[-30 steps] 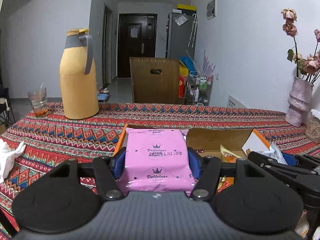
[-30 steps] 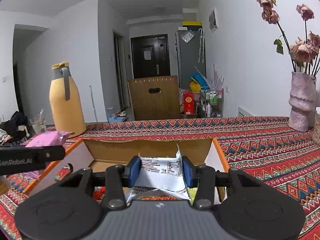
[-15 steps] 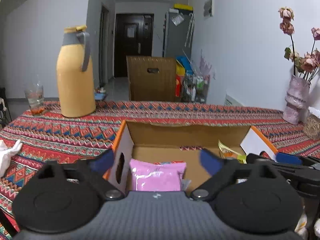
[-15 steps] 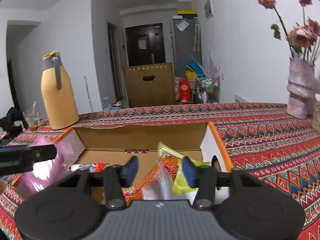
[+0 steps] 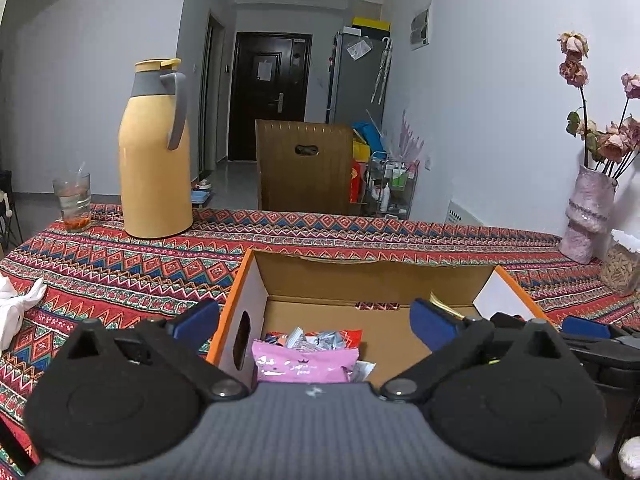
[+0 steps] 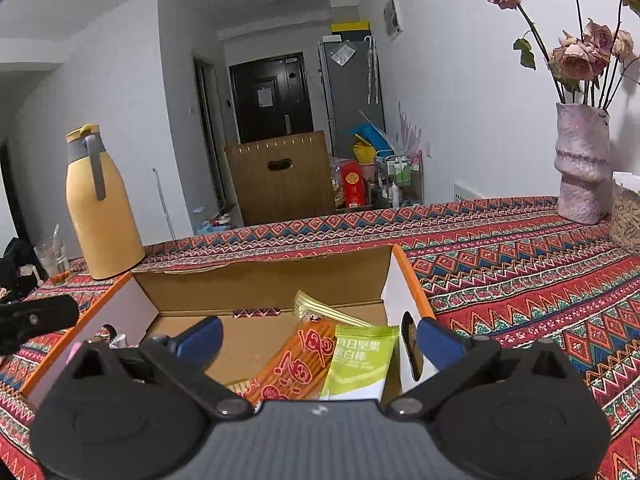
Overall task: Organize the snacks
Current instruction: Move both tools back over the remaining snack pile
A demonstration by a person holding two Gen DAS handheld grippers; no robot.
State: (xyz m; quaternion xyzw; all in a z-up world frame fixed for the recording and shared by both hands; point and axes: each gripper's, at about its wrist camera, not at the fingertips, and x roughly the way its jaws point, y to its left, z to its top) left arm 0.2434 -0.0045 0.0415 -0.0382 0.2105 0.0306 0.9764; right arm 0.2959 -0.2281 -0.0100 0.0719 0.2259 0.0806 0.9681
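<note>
An open cardboard box (image 5: 372, 276) with orange edges sits on the patterned tablecloth just ahead of both grippers. My left gripper (image 5: 315, 320) is open above the box's left end, and a pink snack packet (image 5: 304, 366) lies free below it beside small wrapped snacks (image 5: 316, 338). My right gripper (image 6: 319, 340) hangs over the right end of the box (image 6: 260, 280). Its jaws are opening and nothing is pressed between them. An orange packet (image 6: 296, 360) and a green packet (image 6: 360, 360) lie beneath it in the box.
A yellow thermos jug (image 5: 156, 160) and a drinking glass (image 5: 74, 200) stand at the table's far left. A pink vase (image 5: 586, 216) of dried roses and a jar (image 5: 622, 268) stand at the right. White cloth (image 5: 16, 312) lies at the left edge. A wooden chair (image 5: 304, 168) is beyond the table.
Both grippers went from shut to open. The pink packet dropped from the left jaws into the box, and the white packet fell out of the right jaws.
</note>
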